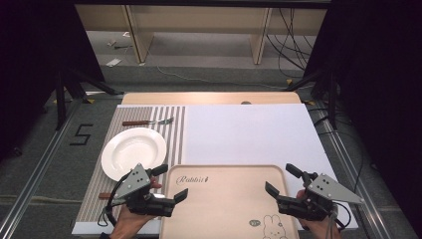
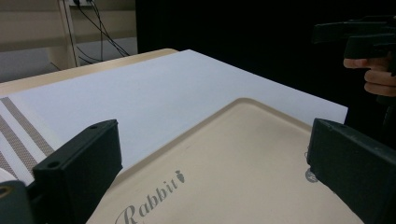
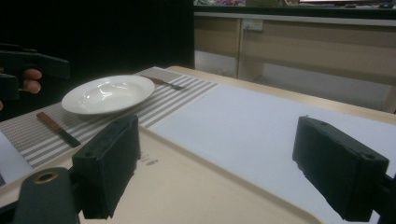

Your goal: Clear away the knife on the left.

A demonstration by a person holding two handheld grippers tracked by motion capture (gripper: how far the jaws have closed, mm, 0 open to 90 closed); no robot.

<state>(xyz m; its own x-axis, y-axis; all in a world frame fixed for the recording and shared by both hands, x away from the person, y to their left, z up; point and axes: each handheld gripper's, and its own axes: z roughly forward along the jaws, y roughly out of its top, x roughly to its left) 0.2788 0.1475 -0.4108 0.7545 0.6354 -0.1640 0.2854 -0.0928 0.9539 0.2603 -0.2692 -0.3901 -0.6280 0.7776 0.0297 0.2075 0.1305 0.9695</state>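
Note:
A beige wooden tray (image 1: 229,199) printed with "Rabbit" and a bunny lies at the table's near edge, bare inside. My left gripper (image 1: 170,183) hovers over the tray's left rim, jaws wide open with nothing between them. Over the tray's right rim my right gripper (image 1: 282,180) stands open too, empty. The left gripper view looks along its jaws at the tray (image 2: 243,163) and the other hand (image 2: 376,74). A white deep plate (image 1: 133,152) rests on the striped placemat (image 1: 176,134), with a fork (image 1: 148,122) behind it and a knife (image 3: 58,129) near it.
A white sheet (image 1: 249,134) covers most of the table behind the tray. Beyond the table are wooden furniture legs (image 1: 137,35) and cables (image 1: 291,35) on the floor. Black stands flank the table on both sides.

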